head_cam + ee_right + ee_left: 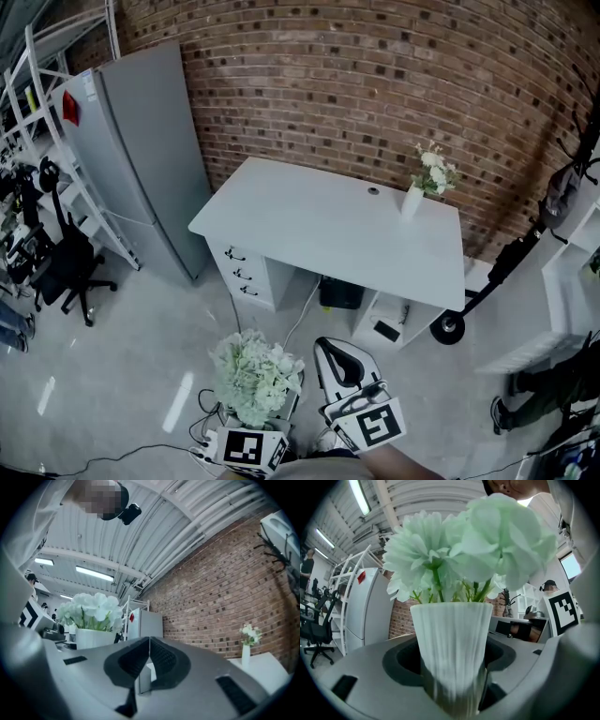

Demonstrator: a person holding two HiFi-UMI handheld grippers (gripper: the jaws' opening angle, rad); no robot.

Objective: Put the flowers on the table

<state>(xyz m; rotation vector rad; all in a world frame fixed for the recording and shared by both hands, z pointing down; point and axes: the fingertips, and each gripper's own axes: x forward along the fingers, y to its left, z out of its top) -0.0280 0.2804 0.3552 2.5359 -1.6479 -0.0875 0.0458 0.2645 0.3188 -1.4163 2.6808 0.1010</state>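
Left hand-held gripper [453, 686] clamped a white ribbed vase of pale green-white flowers [253, 375], well apart from the white rectangular table [309, 225]. It looked mid-carry, with the bare tabletop to reach next. Right gripper [149, 651] had its jaws together, empty. Flower vases numbered two, a slim white one [413, 200] on the table.

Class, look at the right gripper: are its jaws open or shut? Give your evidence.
Shut. In the right gripper view, the right gripper shows both jaws meeting at their tips along one seam, with nothing held between them.
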